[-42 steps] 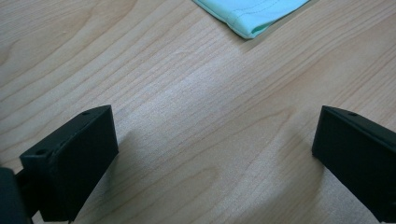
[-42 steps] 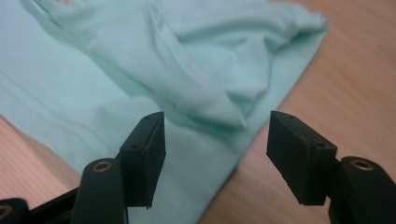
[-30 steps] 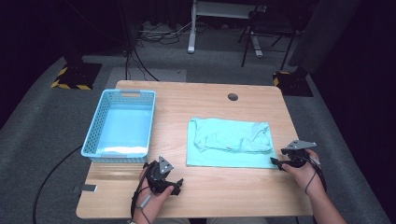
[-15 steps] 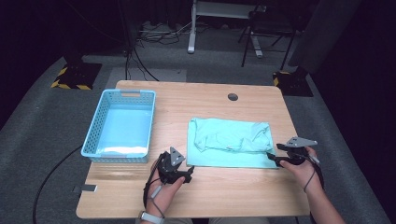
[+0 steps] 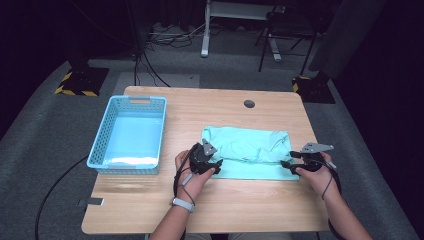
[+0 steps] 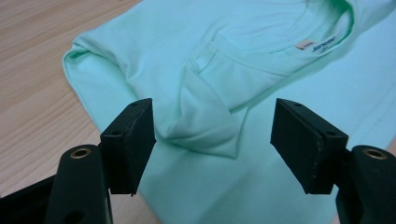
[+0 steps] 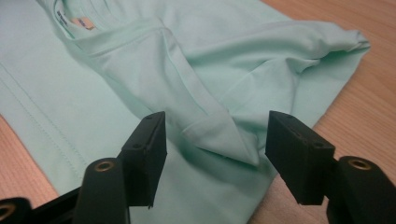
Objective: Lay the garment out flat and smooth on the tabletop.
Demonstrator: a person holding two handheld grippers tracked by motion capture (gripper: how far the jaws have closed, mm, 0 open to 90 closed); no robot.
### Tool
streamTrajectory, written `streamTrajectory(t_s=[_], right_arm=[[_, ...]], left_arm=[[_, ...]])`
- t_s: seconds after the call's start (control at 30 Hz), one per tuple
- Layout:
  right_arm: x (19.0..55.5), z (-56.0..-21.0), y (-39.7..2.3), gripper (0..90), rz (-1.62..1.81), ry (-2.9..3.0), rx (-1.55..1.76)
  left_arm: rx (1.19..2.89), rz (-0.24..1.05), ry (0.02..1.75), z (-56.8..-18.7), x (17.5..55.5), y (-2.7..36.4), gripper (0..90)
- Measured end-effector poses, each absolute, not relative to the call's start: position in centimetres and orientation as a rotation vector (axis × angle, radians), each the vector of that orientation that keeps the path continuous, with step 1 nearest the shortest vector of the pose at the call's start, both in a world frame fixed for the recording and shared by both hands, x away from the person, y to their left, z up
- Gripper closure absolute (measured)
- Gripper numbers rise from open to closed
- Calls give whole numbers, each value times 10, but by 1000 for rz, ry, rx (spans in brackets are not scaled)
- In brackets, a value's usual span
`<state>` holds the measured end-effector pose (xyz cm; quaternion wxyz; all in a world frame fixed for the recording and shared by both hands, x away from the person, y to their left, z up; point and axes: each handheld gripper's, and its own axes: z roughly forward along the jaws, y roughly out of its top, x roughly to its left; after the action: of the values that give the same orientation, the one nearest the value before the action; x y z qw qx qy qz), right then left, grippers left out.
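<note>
Altogether one mint shirt [image 5: 250, 152], one blue basket [image 5: 131, 134], two hand-held grippers

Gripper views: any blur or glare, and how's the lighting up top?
Left gripper view: shirt sharp, collar label readable, jaws close up slightly soft, no glare. Right gripper view: shirt folds crisp, even light, soft shadows. High view: table well lit, surrounding floor dark, basket clear, no hot spots.

Both grippers, hand-held, low over the bench

Left gripper [image 5: 216, 164] is held by the left hand [image 5: 192, 175], jaws apart and just narrowing; right gripper [image 5: 286, 164] is held by the right hand [image 5: 314, 172], jaws apart, likewise narrowing; forearms are angled inward.
</note>
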<state>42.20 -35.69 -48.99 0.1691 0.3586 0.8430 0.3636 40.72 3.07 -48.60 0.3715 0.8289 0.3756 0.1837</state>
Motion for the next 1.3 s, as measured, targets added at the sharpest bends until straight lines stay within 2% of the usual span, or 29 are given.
streamTrajectory(t_s=[0.07,0.17,0.27,0.3,0.37,0.67,0.93,1.13,1.3], right_arm=[[423,-493,-356,439,1030,2415,1002],[424,-495,-355,530,1040,2442,996],[422,-495,-356,707,1041,2444,982],[421,-495,-357,767,1049,2448,989],[419,-494,-359,833,1050,2451,996],[383,-482,-374,850,1060,2440,1005],[336,-465,-387,846,1080,2460,1004],[319,-450,-391,846,1112,2430,982],[321,-436,-390,852,1138,2402,962]], left_arm=[[2159,470,964,-489,415,24,319],[2203,460,1002,-493,419,19,479],[2212,467,996,-492,418,15,704],[2217,466,988,-492,417,14,750],[2224,475,966,-489,411,12,794],[2223,445,869,-472,364,8,811],[2203,449,793,-452,320,9,812],[2165,472,770,-438,311,12,814],[2145,483,778,-431,321,15,816]])
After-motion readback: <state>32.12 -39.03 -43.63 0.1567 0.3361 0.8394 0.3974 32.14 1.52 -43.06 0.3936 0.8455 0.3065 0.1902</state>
